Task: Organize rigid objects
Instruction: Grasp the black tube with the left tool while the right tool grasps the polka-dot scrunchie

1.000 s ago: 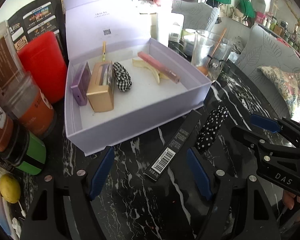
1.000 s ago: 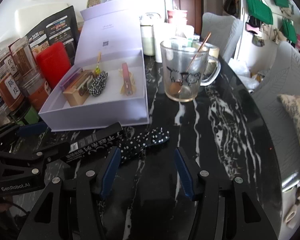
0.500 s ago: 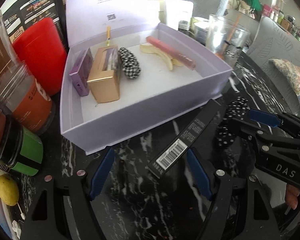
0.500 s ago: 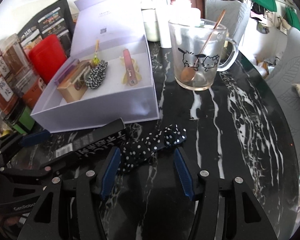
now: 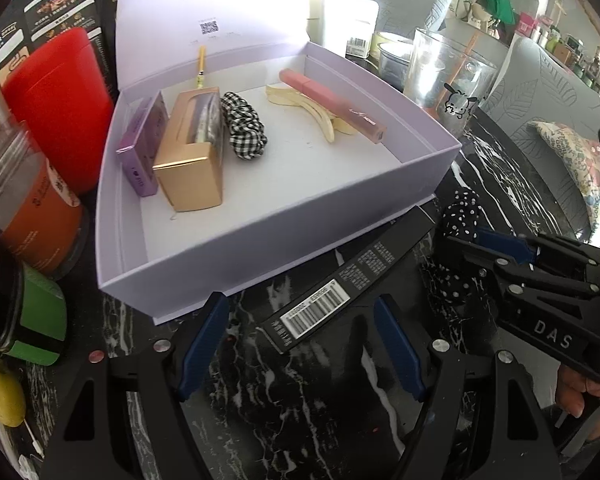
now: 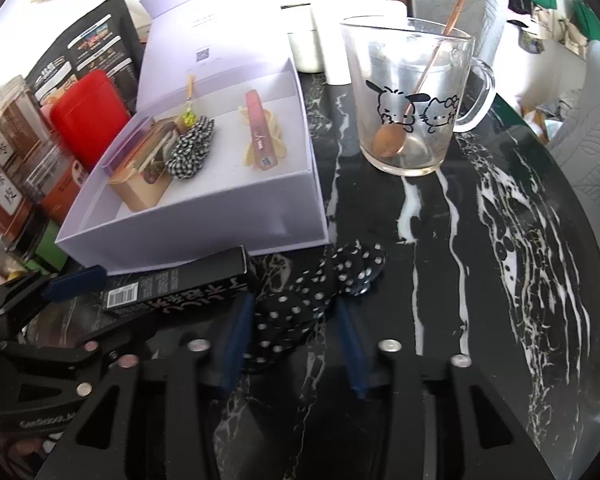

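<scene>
My right tool point(image 6: 292, 344) has just been closing its jaws around the polka-dot scrunchie point(image 6: 320, 296) lying on the desk point(image 6: 500, 280). My left tool point(image 5: 300, 344) is hanging open over the black carton point(image 5: 340, 292), beside the lavender box point(image 5: 260, 232).

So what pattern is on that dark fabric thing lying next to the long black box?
Black with white polka dots, seen best from the right wrist camera.

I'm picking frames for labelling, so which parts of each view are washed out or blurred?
Left wrist view: the lavender box's raised lid and the white containers behind it blow out; the rest is fairly sharp. Right wrist view: the same lid glares, and the right tongs smear around the polka-dot scrunchie.
</scene>
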A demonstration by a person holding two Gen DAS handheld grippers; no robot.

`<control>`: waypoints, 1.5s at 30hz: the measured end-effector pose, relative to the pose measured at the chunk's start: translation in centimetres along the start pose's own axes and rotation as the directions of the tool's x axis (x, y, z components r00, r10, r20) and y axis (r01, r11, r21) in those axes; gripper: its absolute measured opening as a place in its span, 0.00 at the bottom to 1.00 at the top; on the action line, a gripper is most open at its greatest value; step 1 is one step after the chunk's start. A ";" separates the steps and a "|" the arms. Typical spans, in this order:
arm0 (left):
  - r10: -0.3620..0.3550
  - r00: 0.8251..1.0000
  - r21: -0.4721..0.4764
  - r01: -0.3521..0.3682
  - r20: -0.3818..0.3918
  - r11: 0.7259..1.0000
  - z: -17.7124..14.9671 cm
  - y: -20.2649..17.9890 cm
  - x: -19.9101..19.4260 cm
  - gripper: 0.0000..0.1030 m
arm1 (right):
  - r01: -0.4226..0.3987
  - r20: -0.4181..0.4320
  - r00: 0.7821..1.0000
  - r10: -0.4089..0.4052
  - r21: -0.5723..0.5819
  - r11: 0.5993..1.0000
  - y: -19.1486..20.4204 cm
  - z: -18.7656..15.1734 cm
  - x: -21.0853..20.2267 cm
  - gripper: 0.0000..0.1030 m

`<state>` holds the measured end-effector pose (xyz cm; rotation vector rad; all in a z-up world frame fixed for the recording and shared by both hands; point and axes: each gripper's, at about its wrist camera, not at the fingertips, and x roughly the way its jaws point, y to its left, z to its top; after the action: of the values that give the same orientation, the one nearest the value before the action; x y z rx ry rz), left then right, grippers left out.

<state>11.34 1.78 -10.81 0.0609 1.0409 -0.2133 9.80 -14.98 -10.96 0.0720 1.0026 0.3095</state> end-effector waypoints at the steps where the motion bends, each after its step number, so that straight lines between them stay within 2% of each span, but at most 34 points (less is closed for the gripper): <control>1: -0.007 1.000 0.004 0.007 -0.001 1.000 0.0 -0.1 0.1 0.73 | 0.004 0.002 1.000 -0.004 -0.008 1.000 0.0 -0.1 -0.2 0.27; 4: -0.022 1.000 0.014 0.022 -0.009 1.000 0.2 -0.5 0.3 0.73 | 0.018 0.003 1.000 -0.018 -0.036 0.999 0.0 -0.6 -0.8 0.22; 12: -0.086 0.996 0.021 0.086 -0.012 0.996 0.2 -1.5 1.1 0.71 | 0.016 0.006 1.000 -0.016 -0.019 1.000 -1.5 -2.0 -2.2 0.22; 17: -0.111 0.994 0.023 0.111 -0.007 0.994 -0.1 -2.4 0.8 0.36 | 0.029 0.017 0.999 -0.029 -0.007 1.000 -2.1 -2.6 -2.8 0.22; 18: -0.107 0.994 0.026 0.108 -0.006 0.994 -0.2 -2.6 0.8 0.34 | 0.032 0.020 0.999 -0.031 -0.007 0.999 -2.2 -2.6 -2.9 0.22; 23: -0.207 0.978 -0.030 0.207 -0.018 0.978 -0.4 -2.6 0.5 0.28 | 0.039 0.029 0.999 -0.039 -0.001 0.999 -2.6 -3.1 -3.3 0.22; 30: -0.255 0.965 -0.149 0.244 -0.055 0.958 -1.9 -1.4 -0.6 0.27 | 0.041 0.029 0.999 -0.041 0.003 0.999 -2.9 -4.0 -4.1 0.22; 33: -0.254 0.966 -0.192 0.240 -0.053 0.952 -2.5 -0.3 -1.0 0.27 | 0.038 0.029 0.999 -0.038 0.003 0.999 -2.9 -4.4 -4.3 0.22; 39: -0.211 0.978 -0.234 0.202 -0.011 0.951 -3.7 1.6 -1.7 0.28 | 0.037 0.032 0.999 -0.037 -0.013 0.999 -2.4 -4.7 -4.4 0.22; 45: -0.133 0.991 -0.170 0.132 0.002 0.977 -3.8 0.9 -1.9 0.28 | 0.050 0.032 0.998 -0.049 -0.022 0.999 -2.1 -4.6 -4.3 0.22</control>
<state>7.35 3.48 -11.14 -0.1622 1.0696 -0.2449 4.23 -18.56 -10.36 0.0317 0.9681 0.2738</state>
